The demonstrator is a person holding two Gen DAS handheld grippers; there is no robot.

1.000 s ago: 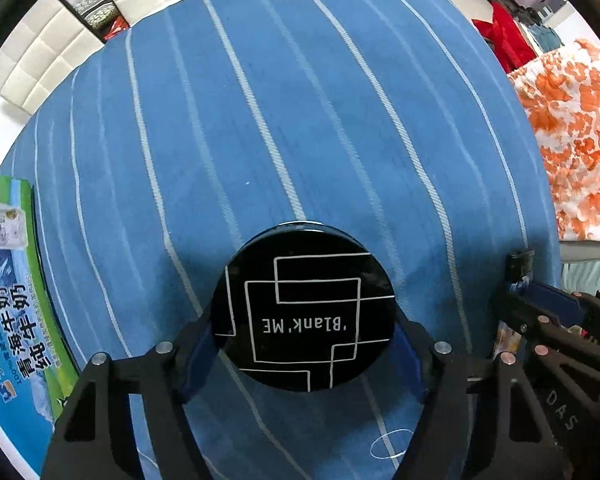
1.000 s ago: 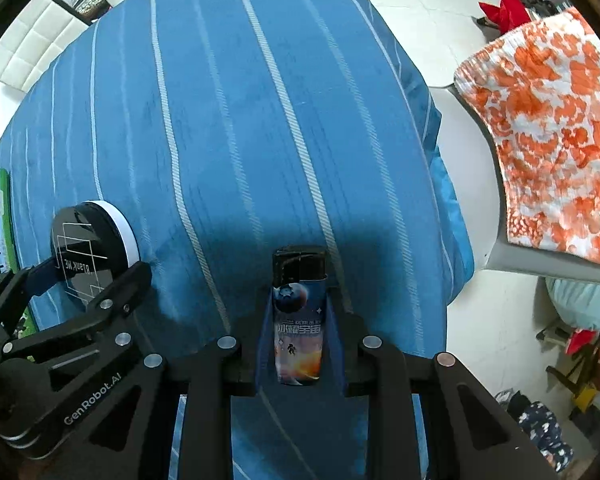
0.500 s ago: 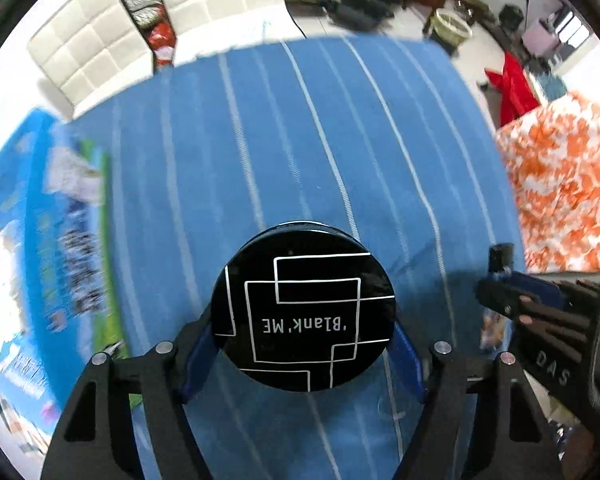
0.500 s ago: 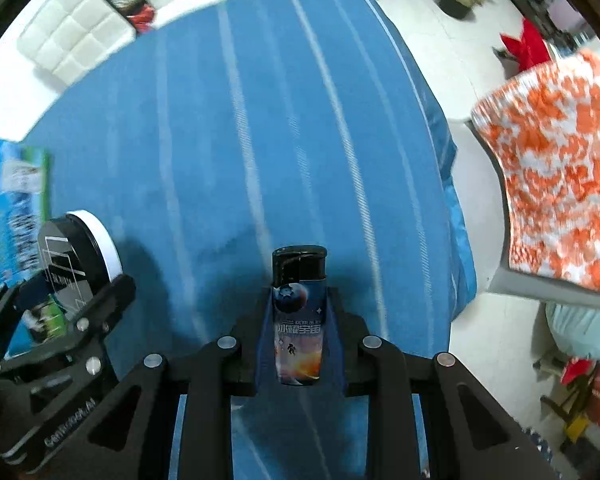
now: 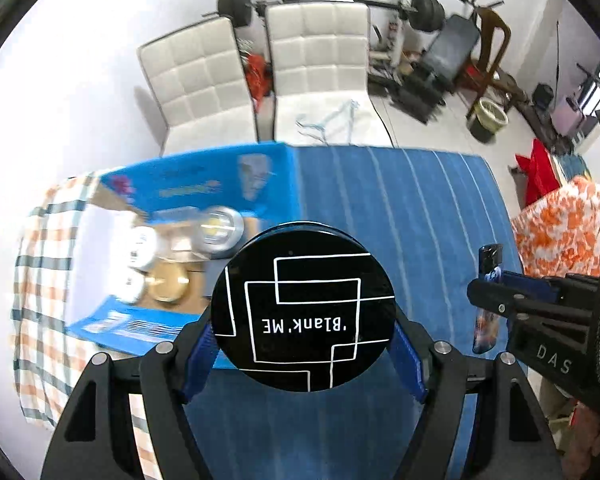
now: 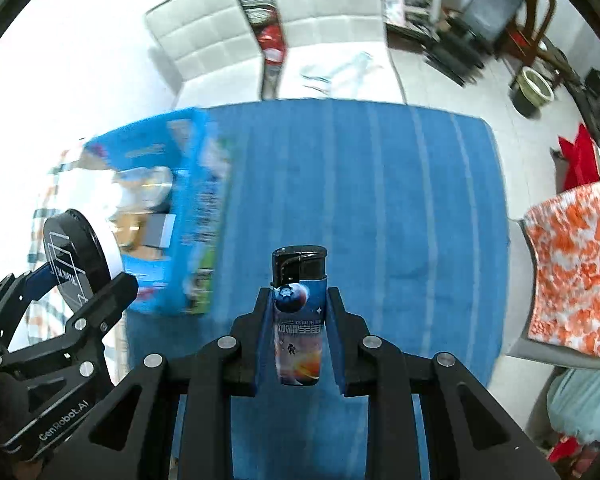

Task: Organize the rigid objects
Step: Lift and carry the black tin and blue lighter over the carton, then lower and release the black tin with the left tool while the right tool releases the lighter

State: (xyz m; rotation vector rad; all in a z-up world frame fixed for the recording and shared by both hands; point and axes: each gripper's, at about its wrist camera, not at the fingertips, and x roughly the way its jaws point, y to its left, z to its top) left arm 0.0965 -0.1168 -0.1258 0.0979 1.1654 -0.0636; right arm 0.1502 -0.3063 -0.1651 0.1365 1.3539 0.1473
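Between left gripper [image 5: 304,344] fingers: round black tin [image 5: 303,307] with white line pattern, clamped at both sides, above blue striped cloth [image 5: 420,208]. Ahead-left of it: open blue carton [image 5: 180,192] with round tins inside. Right gripper [image 6: 299,334] clamped on upright space-print lighter [image 6: 299,316].

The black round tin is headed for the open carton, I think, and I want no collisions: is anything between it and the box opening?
Nothing visible blocks it. The black round tin, held in the left gripper, hangs beside the open carton. Round tins already lie inside, leaving some bare cardboard floor.
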